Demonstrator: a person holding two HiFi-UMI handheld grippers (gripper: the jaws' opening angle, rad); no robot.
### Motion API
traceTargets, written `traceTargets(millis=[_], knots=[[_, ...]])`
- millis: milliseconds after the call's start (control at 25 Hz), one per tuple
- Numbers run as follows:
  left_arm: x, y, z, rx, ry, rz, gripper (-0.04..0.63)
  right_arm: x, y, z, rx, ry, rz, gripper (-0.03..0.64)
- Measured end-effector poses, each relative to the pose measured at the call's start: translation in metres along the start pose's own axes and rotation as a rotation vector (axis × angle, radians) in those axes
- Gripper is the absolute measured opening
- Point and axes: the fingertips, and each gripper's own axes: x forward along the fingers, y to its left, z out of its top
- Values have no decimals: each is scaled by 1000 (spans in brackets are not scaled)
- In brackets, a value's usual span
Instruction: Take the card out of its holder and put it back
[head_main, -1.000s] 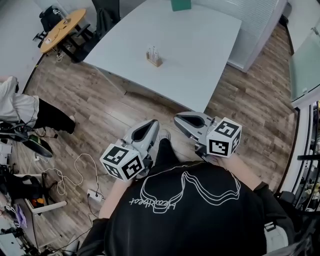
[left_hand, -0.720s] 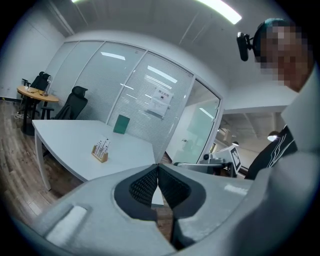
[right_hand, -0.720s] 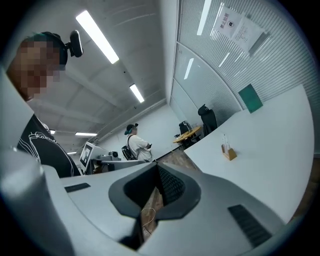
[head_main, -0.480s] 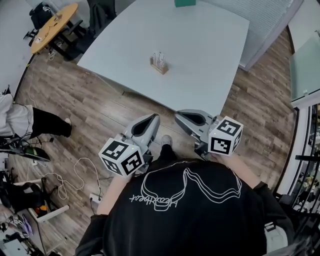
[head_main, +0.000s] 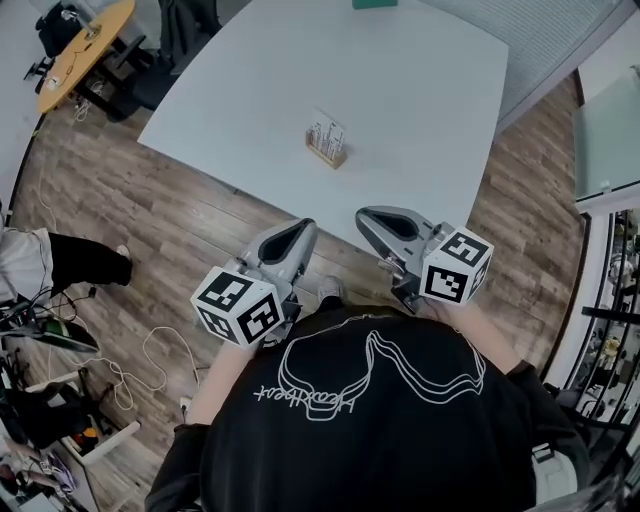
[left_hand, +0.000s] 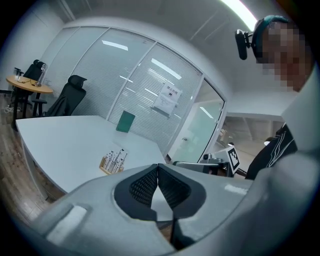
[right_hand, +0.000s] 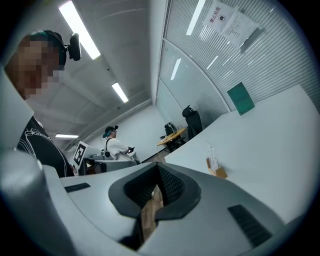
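Left gripper (head_main: 298, 230) and right gripper (head_main: 366, 216): smooth grey shells, ribbed black pads, jaws closed on nothing. Each carries a cube (head_main: 238, 305) of black-and-white square markers. Farther off, mid-way across the matte white table (head_main: 430, 90), a wooden holder (head_main: 327, 153) keeps its cards (head_main: 326, 134) upright.

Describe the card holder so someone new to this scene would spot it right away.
Start at the big white table ahead of the person. Toward its near edge sits a small wooden holder with pale cards standing upright in it. The only other thing seen there is a green item at the far edge.
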Motion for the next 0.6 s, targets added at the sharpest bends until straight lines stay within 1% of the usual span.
traceTargets(millis=[160,320,600], knots=[[14,24,8,-10,15,-18,14,17,-25,10,-15,4,-60,9],[26,46,16,-8,26,-29,14,34,-46,17,-8,-12,-81,9],[36,77,24,-13,47,-29,14,57,-86,19,-22,2,-144,20]])
